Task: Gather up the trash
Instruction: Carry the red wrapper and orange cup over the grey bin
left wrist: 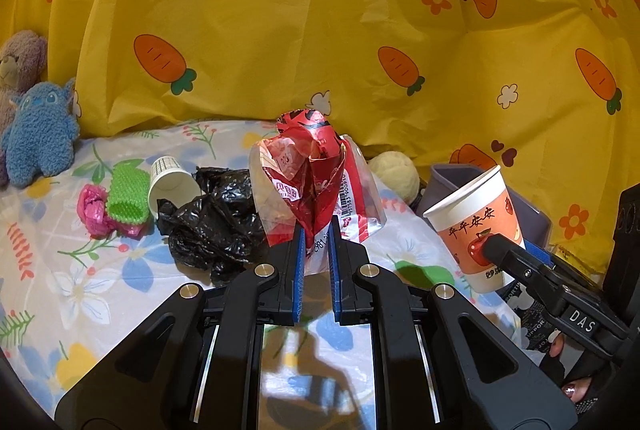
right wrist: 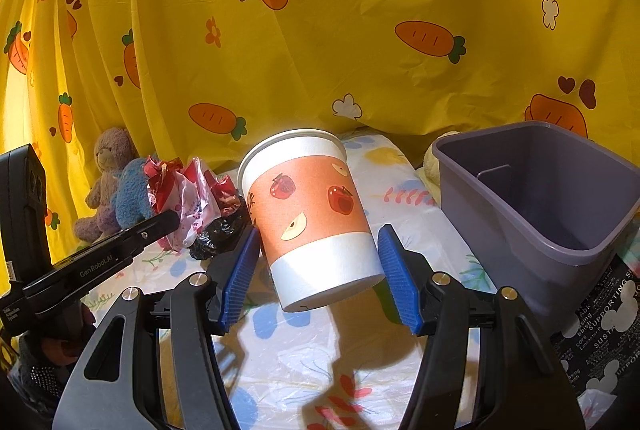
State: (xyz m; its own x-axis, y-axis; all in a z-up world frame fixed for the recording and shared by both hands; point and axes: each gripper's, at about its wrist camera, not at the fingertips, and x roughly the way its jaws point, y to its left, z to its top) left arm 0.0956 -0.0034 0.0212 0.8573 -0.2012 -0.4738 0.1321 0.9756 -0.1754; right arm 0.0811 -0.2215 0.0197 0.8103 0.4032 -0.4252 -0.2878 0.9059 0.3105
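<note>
Behind everything hangs a yellow curtain [right wrist: 320, 41] with carrots. On the floral sheet [left wrist: 80, 270] sits a grey bin [right wrist: 552, 197], tilted, just right of the right gripper [right wrist: 316, 262], whose jaws clamp an apple-print cup [right wrist: 312, 213] off the sheet. Left gripper [left wrist: 316, 230] pinches a red wrapper [left wrist: 316, 181] upright, its jaws nearly together. Beside them lie a black bag [left wrist: 216, 226] and a white cup [left wrist: 170, 185].
</note>
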